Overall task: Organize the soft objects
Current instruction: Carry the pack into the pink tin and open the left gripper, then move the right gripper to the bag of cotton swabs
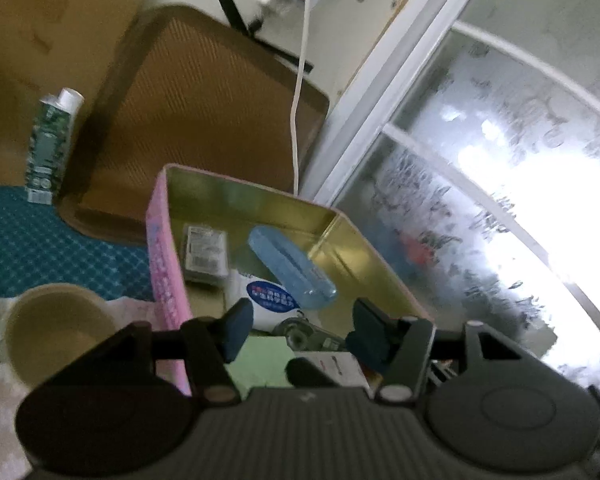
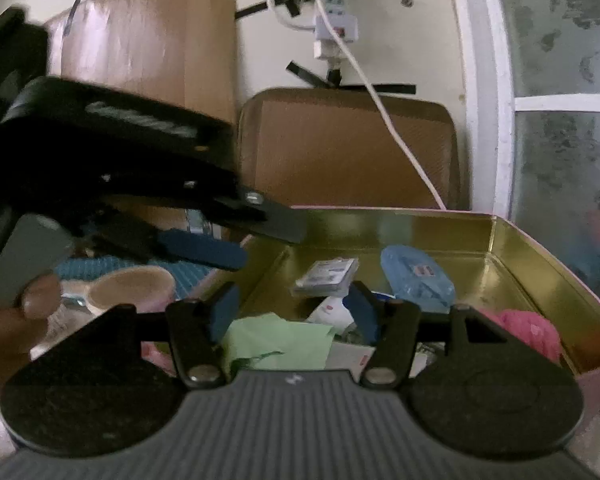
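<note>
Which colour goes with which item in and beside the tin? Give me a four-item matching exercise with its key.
Items:
1. oblong plastic case
2. fuzzy item in the tin's near right corner
3. soft sheet between the right gripper's fingers
4. bowl left of the tin

Colours:
A. pale green
B. cream
C. translucent blue
D. pink

Pairs: 1-C, 2-D, 3-A, 4-B
</note>
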